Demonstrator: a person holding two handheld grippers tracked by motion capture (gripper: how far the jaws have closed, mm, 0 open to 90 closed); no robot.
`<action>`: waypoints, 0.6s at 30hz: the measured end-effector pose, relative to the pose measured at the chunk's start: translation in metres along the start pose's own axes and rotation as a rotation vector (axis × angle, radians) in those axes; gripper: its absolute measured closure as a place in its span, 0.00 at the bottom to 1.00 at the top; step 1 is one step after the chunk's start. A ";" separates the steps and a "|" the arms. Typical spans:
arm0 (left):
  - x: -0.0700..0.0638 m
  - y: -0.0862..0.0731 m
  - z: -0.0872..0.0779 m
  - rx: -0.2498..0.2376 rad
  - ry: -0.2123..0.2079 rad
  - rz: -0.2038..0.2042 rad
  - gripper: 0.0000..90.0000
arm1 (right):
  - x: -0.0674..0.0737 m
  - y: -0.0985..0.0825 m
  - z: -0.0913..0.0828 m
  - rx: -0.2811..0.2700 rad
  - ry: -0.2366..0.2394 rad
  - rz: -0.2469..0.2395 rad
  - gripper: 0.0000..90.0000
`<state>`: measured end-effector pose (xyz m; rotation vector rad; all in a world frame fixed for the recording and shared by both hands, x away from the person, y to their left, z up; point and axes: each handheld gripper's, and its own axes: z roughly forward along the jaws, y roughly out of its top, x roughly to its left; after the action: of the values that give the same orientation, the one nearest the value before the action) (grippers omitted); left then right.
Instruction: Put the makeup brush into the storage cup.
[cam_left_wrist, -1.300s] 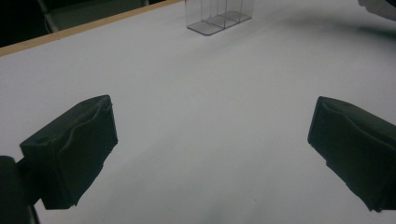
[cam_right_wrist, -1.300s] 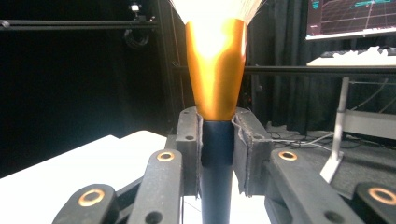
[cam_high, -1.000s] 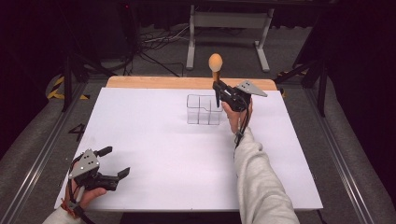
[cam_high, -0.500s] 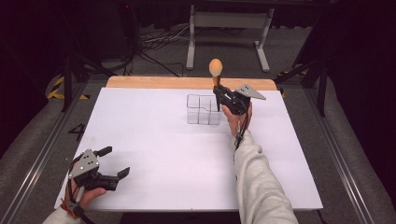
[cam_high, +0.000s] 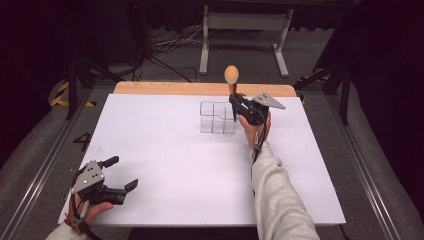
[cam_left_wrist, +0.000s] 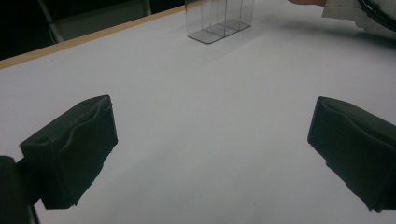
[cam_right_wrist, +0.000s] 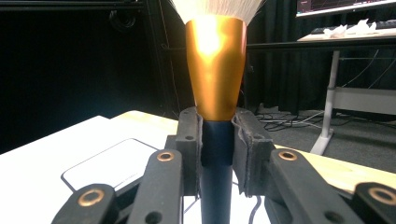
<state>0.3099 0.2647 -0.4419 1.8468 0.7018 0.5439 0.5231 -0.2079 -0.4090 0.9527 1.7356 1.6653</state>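
Holding brush (cam_high: 231, 80) upright, right gripper (cam_high: 234, 101) beside clear organizer (cam_high: 217, 118).

A clear box (cam_high: 217, 117) stood toward the back middle of the table (cam_high: 165, 165), the right gripper (cam_high: 234, 101) with a brush (cam_high: 231, 77) just right of it, the left gripper (cam_high: 121, 175) at the near left corner.

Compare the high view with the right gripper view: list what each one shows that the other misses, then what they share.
High view alone: the left gripper, jaws apart over the white table; the clear organizer; the person's sleeve.

Right gripper view alone: the brush's gold ferrule and white bristles close up, a monitor, and a light flat panel on the table.

Both: the right gripper shut on the brush, held upright, and the table's wooden edge.
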 end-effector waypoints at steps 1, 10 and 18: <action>0.000 0.000 0.000 -0.004 0.002 0.002 0.02 | 0.000 0.000 0.000 0.000 -0.002 -0.002 0.83; -0.003 0.001 -0.002 -0.019 0.013 0.016 0.02 | 0.002 0.001 -0.001 0.005 -0.006 0.000 0.83; -0.005 0.003 -0.005 -0.039 0.012 0.032 0.01 | 0.003 0.000 -0.002 0.010 -0.010 -0.007 0.83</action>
<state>0.3038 0.2632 -0.4377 1.8225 0.6658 0.5862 0.5202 -0.2069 -0.4084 0.9567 1.7399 1.6464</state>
